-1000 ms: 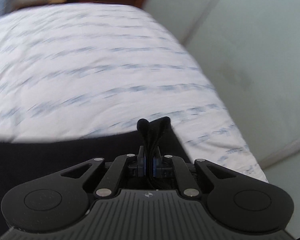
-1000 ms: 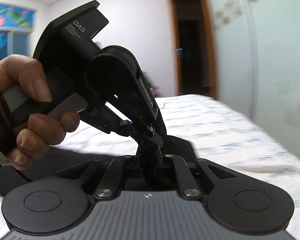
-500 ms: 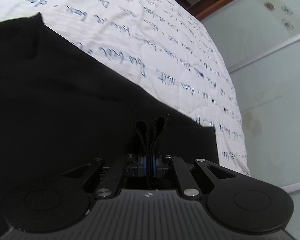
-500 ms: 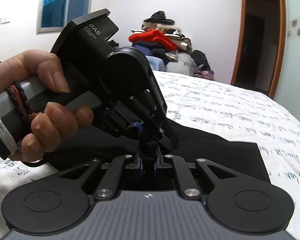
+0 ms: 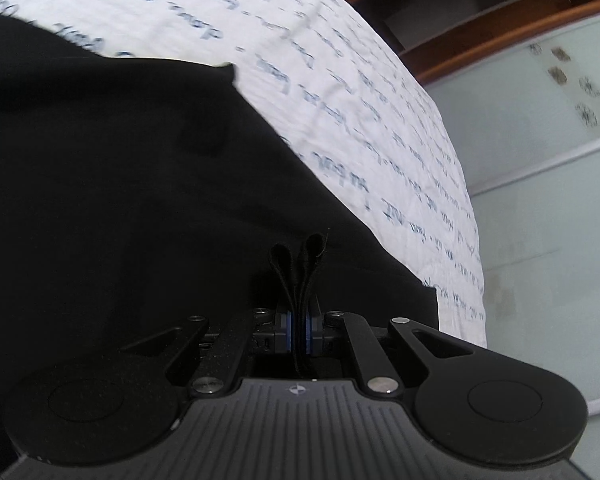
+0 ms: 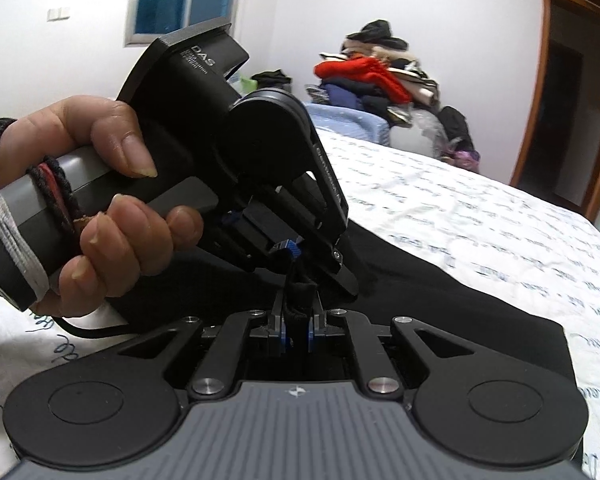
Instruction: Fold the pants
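Black pants [image 5: 132, 184] lie spread on the white bed; they also show in the right wrist view [image 6: 440, 300]. My left gripper [image 5: 298, 320] is shut on a bunched edge of the pants, with folds of cloth sticking up between the jaws. My right gripper [image 6: 296, 328] is shut on the same bunched edge of the pants. The left gripper [image 6: 300, 256], held in a hand, sits directly in front of the right one, nearly touching, both low over the fabric.
The bed [image 5: 340, 80] has a white quilt with blue script and its right edge [image 5: 472, 240] runs beside a frosted glass wardrobe [image 5: 548, 160]. A pile of clothes [image 6: 376, 76] stands beyond the bed's far end. A wooden door frame [image 6: 536, 92] is at the right.
Both grippers have swung round and come down with the pants edge. More black fabric now lies spread on the bed under the left gripper. Both stay shut.
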